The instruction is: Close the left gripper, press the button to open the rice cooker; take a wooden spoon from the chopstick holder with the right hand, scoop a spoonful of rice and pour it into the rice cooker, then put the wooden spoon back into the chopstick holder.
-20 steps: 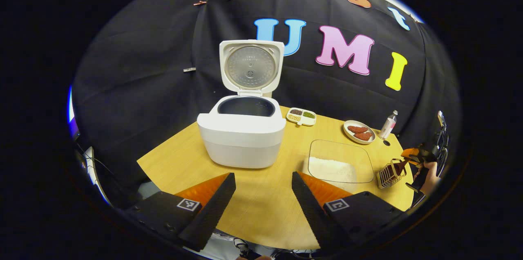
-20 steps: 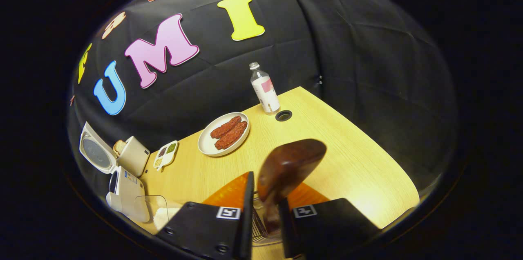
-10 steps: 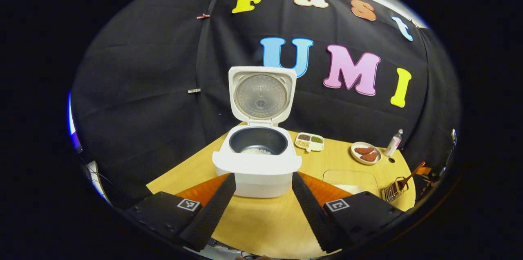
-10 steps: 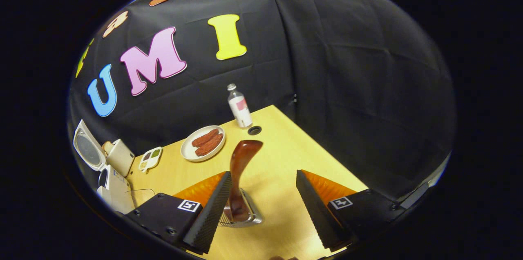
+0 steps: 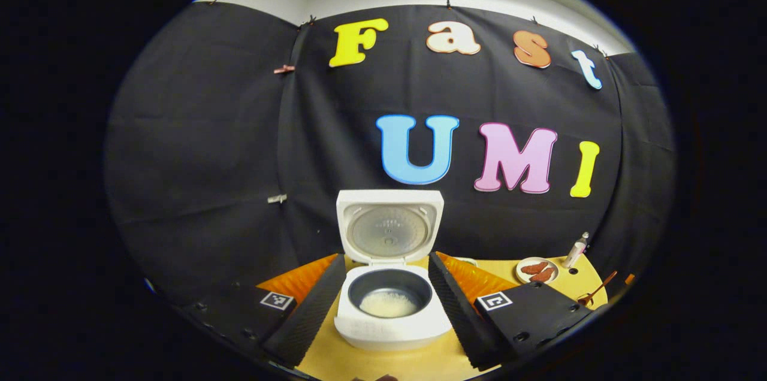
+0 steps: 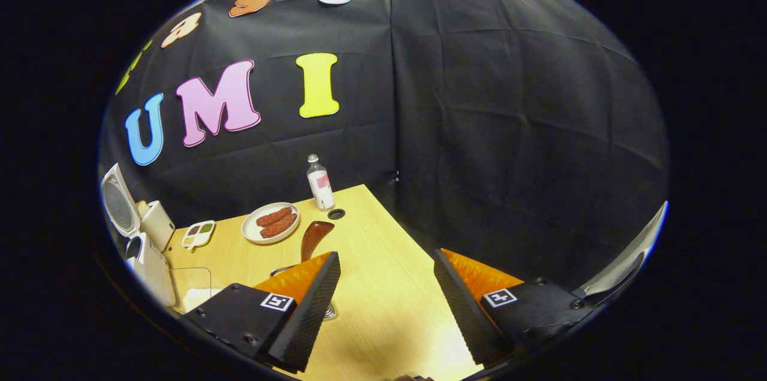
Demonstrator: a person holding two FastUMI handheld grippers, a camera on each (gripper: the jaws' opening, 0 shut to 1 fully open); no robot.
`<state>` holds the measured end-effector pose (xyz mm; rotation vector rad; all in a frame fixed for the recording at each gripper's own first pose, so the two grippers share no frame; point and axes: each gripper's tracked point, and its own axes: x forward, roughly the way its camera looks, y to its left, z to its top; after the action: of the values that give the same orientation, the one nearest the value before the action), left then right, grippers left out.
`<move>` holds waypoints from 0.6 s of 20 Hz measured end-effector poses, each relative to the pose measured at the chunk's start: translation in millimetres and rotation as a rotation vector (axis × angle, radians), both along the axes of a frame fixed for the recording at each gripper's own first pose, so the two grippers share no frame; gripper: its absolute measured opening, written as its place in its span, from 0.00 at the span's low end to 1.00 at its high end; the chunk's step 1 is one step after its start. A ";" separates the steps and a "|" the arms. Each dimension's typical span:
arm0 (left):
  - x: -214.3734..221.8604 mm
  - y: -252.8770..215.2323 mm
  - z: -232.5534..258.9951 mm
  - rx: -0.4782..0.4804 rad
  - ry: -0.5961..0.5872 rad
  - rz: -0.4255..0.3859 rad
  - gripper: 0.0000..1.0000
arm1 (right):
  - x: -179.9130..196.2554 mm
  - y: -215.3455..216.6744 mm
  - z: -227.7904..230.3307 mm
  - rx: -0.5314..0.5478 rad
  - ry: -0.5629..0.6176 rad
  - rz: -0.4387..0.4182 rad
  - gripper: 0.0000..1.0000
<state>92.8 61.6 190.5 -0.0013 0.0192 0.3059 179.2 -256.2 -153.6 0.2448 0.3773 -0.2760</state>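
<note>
The white rice cooker (image 5: 392,324) stands open with its lid (image 5: 389,230) upright and a patch of rice (image 5: 388,304) in the dark pot. My left gripper (image 5: 387,256) is open, held back from the cooker, its fingers framing it. The wooden spoon (image 6: 313,237) stands upright in the chopstick holder (image 6: 328,311), mostly hidden behind one finger of my right gripper (image 6: 386,255). That gripper is open, empty and apart from the spoon. In the left gripper view the spoon (image 5: 593,292) shows small at the table's right end. The cooker (image 6: 147,264) sits at the far left of the right gripper view.
On the wooden table (image 6: 383,315) are a plate of sausages (image 6: 271,223), a bottle (image 6: 320,183), a small divided dish (image 6: 198,234) and a clear container of rice (image 6: 195,291). A toaster (image 6: 157,224) stands behind the cooker. The black cloth wall is close behind.
My right gripper opened, let go of the spoon in the holder and drew back. My left gripper pulled back and rose, so the cooker looks smaller and lower.
</note>
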 end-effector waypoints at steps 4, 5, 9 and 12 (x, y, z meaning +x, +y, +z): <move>33.5 15.2 53.7 0.054 -0.036 -0.034 0.95 | -20.5 15.6 7.6 -0.012 -0.005 0.016 0.99; 41.7 18.4 65.9 0.047 -0.048 -0.043 0.95 | -26.0 20.0 8.6 -0.017 -0.004 0.025 0.99; 83.2 32.2 106.1 -0.013 -0.059 -0.092 0.95 | -43.5 33.5 18.7 -0.049 -0.018 0.042 0.99; 122.1 52.5 122.2 -0.003 -0.041 -0.103 0.95 | -54.5 37.9 30.2 -0.079 -0.038 0.043 0.99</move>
<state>215.0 114.1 312.8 -0.0100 -0.0206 0.2029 124.7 -218.3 -123.3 0.1638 0.3333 -0.2435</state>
